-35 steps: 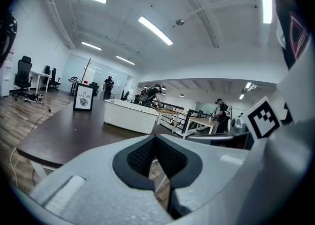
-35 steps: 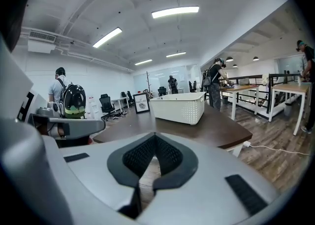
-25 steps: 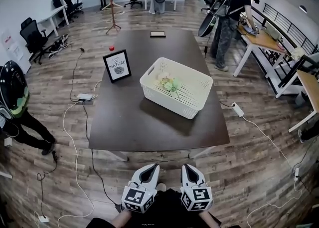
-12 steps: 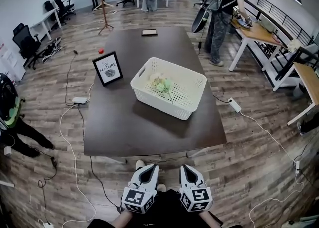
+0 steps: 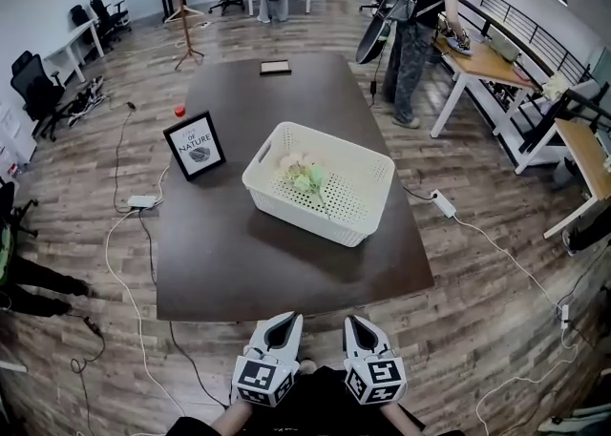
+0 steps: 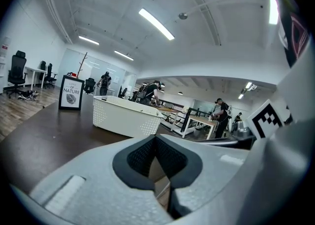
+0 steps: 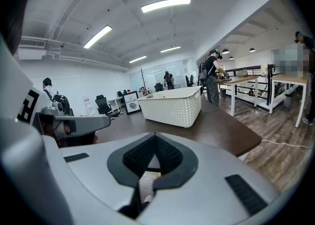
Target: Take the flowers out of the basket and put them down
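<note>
Office room, head view: dark table [image 5: 286, 272] with the white basket [image 5: 305, 217] on it, flowers [image 5: 305, 176] lying inside, framed sign [image 5: 195, 145] just left of it. Left gripper [image 5: 284, 321] and right gripper [image 5: 355, 324] sit short of the near edge. Left gripper view: jaws pressed together, nothing in them. Right gripper view: same deal, pressed together and empty, basket ahead.

The basket [image 5: 305, 217] is white, flowers [image 5: 306, 176] pale green, table [image 5: 277, 274] dark brown.
</note>
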Available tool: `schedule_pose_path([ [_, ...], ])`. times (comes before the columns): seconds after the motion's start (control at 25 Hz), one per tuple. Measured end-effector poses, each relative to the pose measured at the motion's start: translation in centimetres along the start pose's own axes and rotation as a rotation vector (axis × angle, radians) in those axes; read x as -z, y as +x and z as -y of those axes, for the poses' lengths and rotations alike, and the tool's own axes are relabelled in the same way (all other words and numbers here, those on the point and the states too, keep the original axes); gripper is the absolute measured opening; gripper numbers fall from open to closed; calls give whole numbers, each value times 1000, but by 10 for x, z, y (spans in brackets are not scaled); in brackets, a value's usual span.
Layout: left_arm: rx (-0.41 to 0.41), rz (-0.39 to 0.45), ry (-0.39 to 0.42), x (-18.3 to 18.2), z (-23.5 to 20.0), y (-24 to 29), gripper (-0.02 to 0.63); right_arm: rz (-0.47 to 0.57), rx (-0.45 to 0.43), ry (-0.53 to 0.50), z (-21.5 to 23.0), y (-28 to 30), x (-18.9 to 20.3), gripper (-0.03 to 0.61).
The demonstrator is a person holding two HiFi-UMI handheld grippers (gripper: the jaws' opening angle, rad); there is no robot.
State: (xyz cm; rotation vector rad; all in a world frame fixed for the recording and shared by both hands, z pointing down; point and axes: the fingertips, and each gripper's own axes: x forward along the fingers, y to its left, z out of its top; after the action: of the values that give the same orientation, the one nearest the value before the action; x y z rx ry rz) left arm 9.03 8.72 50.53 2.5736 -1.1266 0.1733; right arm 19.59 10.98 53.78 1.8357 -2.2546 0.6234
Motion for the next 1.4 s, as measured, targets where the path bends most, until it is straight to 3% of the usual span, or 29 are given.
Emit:
schedule_pose_path([
  [0.72, 79, 3, 21, -44, -102, 45, 9, -17, -1, 4, -46, 108, -33, 6],
  [1.12, 120, -11, 23, -52, -138, 47, 9, -3, 23, 41, -64, 138, -41, 6],
  [1.4, 96, -13, 9, -56, -148, 55, 9, -99, 27, 41, -55, 155, -46, 6],
])
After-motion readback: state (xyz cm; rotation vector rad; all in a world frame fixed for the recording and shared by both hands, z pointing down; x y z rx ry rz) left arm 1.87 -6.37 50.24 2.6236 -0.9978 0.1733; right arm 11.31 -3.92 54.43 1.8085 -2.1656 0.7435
